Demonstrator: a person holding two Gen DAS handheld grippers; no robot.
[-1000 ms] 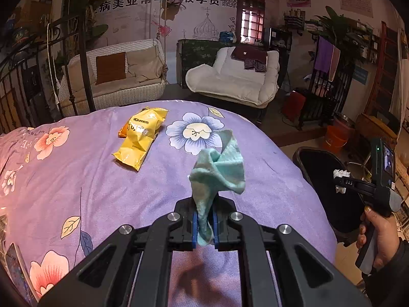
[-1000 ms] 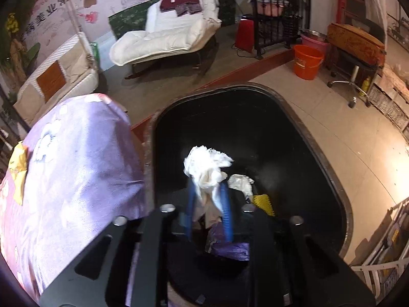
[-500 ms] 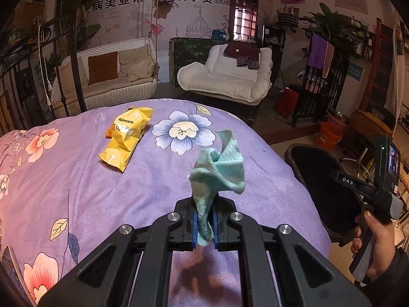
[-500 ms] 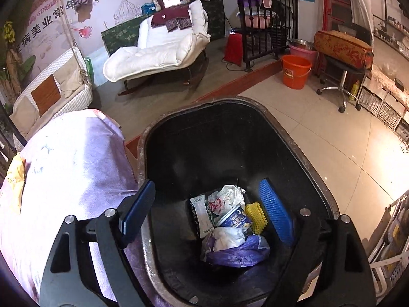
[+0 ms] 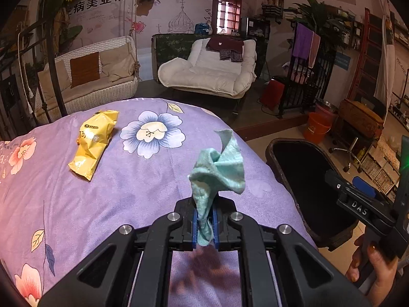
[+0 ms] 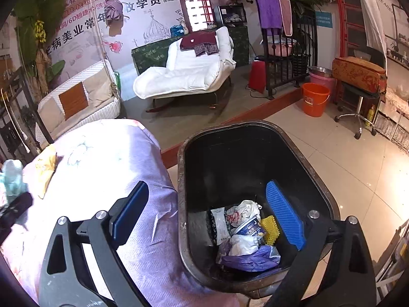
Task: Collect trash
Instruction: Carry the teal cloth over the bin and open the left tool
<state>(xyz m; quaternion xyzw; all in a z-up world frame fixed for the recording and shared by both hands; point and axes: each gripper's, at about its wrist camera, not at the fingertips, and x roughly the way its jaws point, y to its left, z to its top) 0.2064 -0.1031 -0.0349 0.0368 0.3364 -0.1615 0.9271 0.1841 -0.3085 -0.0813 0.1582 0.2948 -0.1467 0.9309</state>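
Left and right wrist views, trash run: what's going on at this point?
A person is clearing trash off a purple floral bedspread into a black bin beside it. The left gripper is shut on a crumpled teal cloth. The right gripper hangs over the bin, its jaws just opened wide and empty, above the litter inside. A yellow snack bag lies on the bedspread.

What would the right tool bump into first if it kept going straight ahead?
Probably the trash pile at the bottom of the black bin. The right tool is open and points down into the bin; nothing seems in between, though depth is hard to judge.
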